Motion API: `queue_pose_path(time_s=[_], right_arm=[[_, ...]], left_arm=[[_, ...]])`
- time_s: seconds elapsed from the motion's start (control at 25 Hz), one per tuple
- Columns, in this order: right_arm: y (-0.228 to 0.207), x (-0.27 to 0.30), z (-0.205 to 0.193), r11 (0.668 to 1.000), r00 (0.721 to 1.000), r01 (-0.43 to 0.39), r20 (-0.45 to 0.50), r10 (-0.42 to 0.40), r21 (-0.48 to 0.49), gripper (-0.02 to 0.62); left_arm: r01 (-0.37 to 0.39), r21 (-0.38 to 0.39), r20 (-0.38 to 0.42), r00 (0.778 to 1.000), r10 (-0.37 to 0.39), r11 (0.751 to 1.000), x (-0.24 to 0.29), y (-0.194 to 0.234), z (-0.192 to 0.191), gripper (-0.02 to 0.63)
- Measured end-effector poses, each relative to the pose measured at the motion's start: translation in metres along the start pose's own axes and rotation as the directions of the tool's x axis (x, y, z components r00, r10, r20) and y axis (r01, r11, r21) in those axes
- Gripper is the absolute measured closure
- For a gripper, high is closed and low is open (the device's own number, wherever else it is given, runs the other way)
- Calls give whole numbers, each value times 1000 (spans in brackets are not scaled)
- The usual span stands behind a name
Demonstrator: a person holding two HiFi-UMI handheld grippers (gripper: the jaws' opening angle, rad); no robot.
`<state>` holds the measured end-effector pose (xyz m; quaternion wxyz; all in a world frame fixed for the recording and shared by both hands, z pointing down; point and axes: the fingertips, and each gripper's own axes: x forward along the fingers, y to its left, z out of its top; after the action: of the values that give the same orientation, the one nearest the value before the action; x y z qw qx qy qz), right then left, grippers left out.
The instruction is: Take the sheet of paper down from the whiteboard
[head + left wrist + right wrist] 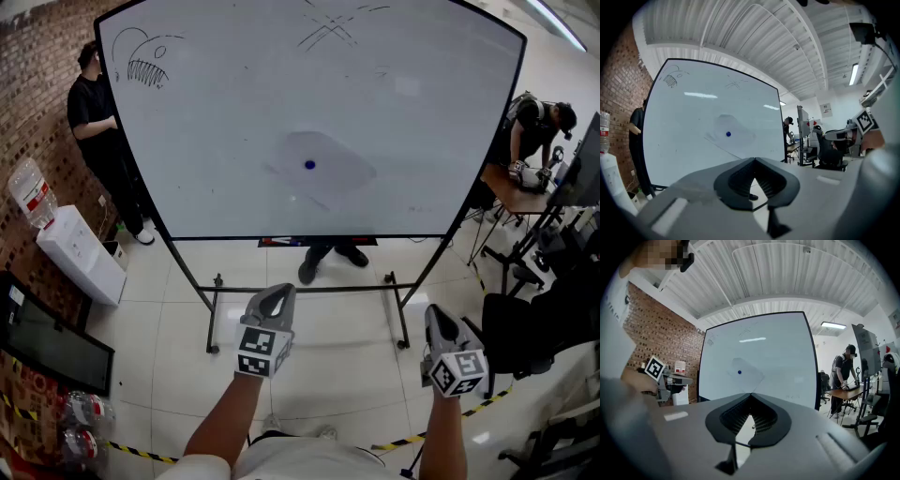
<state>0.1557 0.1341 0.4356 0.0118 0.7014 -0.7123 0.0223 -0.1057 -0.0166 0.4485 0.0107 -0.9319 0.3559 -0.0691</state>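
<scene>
A pale sheet of paper [339, 171] hangs tilted on the big whiteboard [234, 112], pinned by a small blue magnet [309, 165]. It also shows in the left gripper view as the paper [740, 135] and in the right gripper view as the paper [751, 376]. My left gripper [278, 292] and right gripper [437, 314] are both held low in front of the board, well short of it. The left gripper [753, 159] is shut with nothing in it. The right gripper [751, 393] has its tips together, also holding nothing.
A person in black [98, 122] stands at the board's left edge beside a water dispenser [80, 253]. Someone's feet [328, 255] show behind the board's stand [305, 289]. At the right, another person [539, 127] leans over a desk, and a black office chair [539, 328] stands nearer.
</scene>
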Motion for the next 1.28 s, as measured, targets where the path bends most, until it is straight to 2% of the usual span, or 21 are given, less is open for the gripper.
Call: queue_pose_path(time_s=[0.28, 0.44, 0.6, 0.84, 1.28], right_arm=[[-35, -1, -6, 999, 999, -40, 6, 40, 27, 589], [-41, 12, -10, 997, 998, -65, 13, 65, 52, 589], [-43, 33, -8, 995, 996, -86, 18, 85, 42, 589], [-59, 84, 0, 995, 995, -95, 12, 95, 12, 589], [-64, 241, 33, 990, 990, -140, 0, 140, -23, 589]], left_arm=[[-45, -4, 5, 999, 45, 999, 14, -25, 10, 600], [-65, -11, -13, 998, 65, 998, 21, -23, 6, 600], [-71, -9, 2, 997, 71, 997, 39, -16, 10, 600], [-76, -30, 19, 997, 77, 997, 90, 12, 11, 600], [-64, -14, 19, 998, 64, 998, 195, 100, 25, 600]])
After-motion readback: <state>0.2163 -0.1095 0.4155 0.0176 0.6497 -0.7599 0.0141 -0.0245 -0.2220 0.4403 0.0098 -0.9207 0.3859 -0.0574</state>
